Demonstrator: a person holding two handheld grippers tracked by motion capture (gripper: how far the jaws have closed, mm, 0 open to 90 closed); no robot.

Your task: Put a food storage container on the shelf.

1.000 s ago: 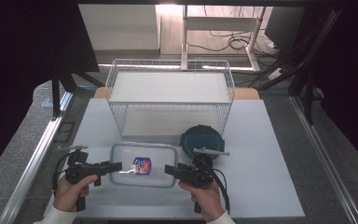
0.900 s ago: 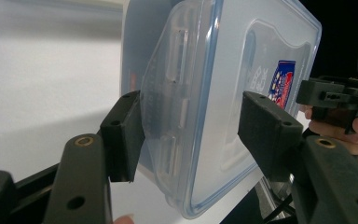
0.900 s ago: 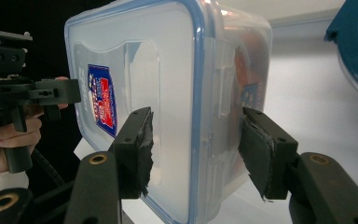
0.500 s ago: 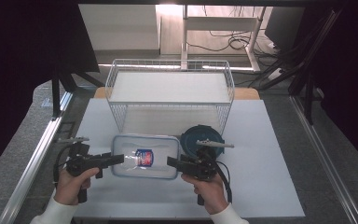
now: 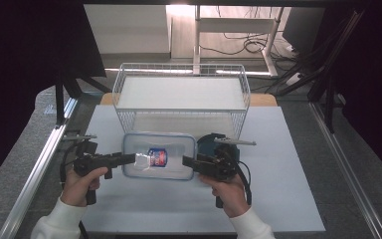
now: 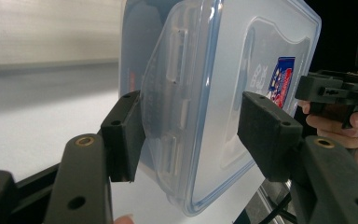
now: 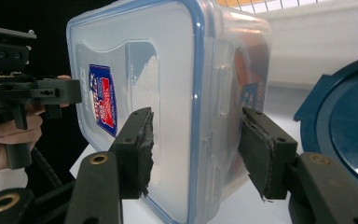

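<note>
Our left gripper (image 5: 129, 159) has its jaws clamped on one short end of a clear rectangular plastic container with a blue-rimmed lid (image 5: 159, 155). Our right gripper (image 5: 189, 162) grips the opposite end. We hold the container between them above the white tabletop (image 5: 278, 164), in front of a white wire basket (image 5: 181, 94) and beside a dark blue round lid (image 7: 342, 126).

Clear, blue-rimmed container (image 5: 159, 154); white table (image 5: 288, 169)
</note>
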